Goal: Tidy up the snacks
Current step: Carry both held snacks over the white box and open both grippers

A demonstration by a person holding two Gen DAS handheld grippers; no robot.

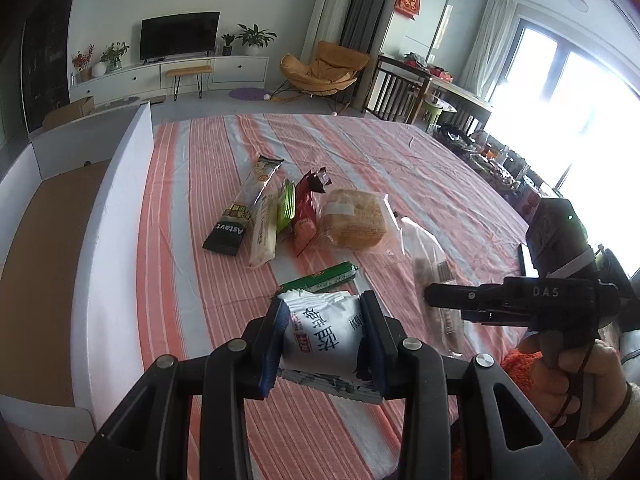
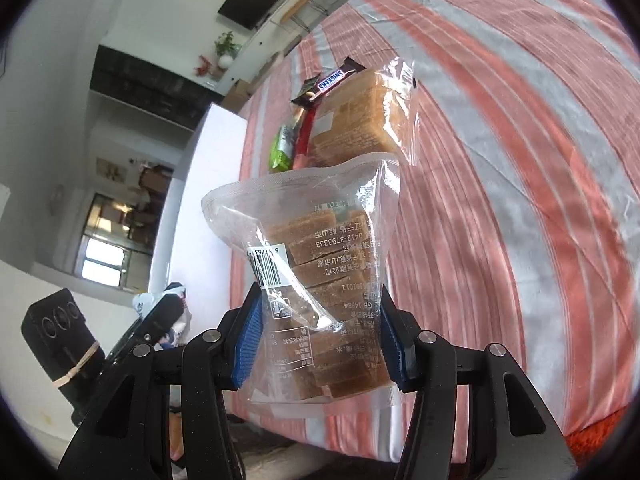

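My left gripper [image 1: 324, 340] is shut on a white snack packet [image 1: 320, 336] with blue print, held above the striped tablecloth [image 1: 400, 152]. My right gripper [image 2: 320, 344] is shut on a clear bag of brown cake slices [image 2: 320, 276], lifted off the table; that gripper also shows at the right of the left wrist view [image 1: 436, 294]. Several snacks lie mid-table: a black Astavt bar [image 1: 244, 208], a white packet [image 1: 265, 232], a green packet [image 1: 287, 204], a red packet [image 1: 305, 216], a Snickers bar [image 2: 330, 80], a bagged bread block [image 1: 356, 220] and a green sausage stick [image 1: 320, 278].
A white box with a brown cardboard floor [image 1: 44, 264] stands along the table's left edge; its wall shows in the right wrist view [image 2: 200, 184]. Chairs, a TV and a cluttered side table [image 1: 492, 160] stand beyond the table.
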